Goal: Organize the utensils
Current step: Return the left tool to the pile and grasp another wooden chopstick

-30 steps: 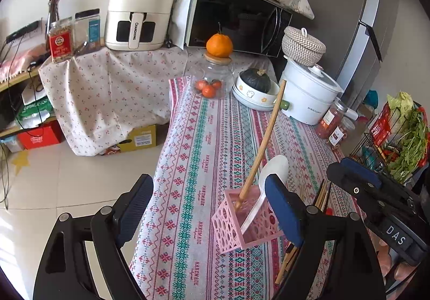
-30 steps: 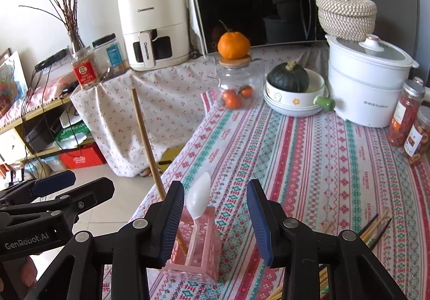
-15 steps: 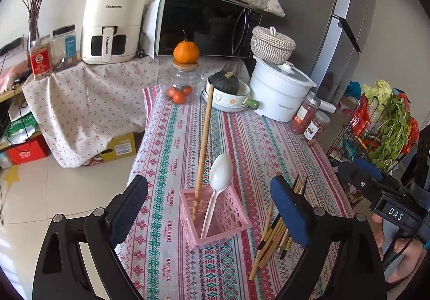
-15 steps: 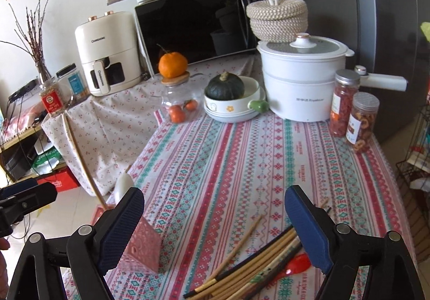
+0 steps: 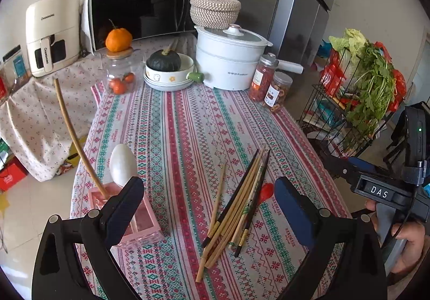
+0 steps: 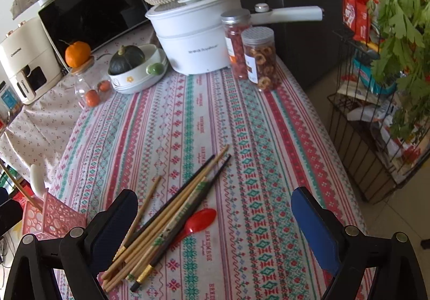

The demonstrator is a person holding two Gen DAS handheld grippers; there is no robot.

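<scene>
So far only part of the sorting looks done: at the left edge of the striped tablecloth [image 5: 188,122] stands the pink perforated utensil holder [image 5: 139,216], and it already carries a long wooden stick [image 5: 76,144] that leans up and away to the left, plus a white spoon [image 5: 122,165] standing bowl-up beside it. Left to do, by my reading, is everything lying loose further right: a bundle of chopsticks [image 5: 236,203] and a red spoon [image 6: 200,220] are on the cloth, near the holder but apart from it.

The chopsticks lie flat, roughly parallel, with one pale stick a little apart on the left side of the heap; their long axis runs diagonally, the thicker decorated ends towards the cameras and the thin tips pointing away and to the right, towards the jars and white pot. The red spoon lies partly under the bundle, its bowl poking out on the right side and its handle running back beneath the sticks.

The left gripper [image 5: 209,208] has its fingers spread wide with nothing clamped, framing the holder's edge and the bundle. The right gripper [image 6: 215,227] has just been opening and is likewise spread wide and empty, hanging over the chopsticks and red spoon, so a pick from the heap seems the likely next step
</scene>
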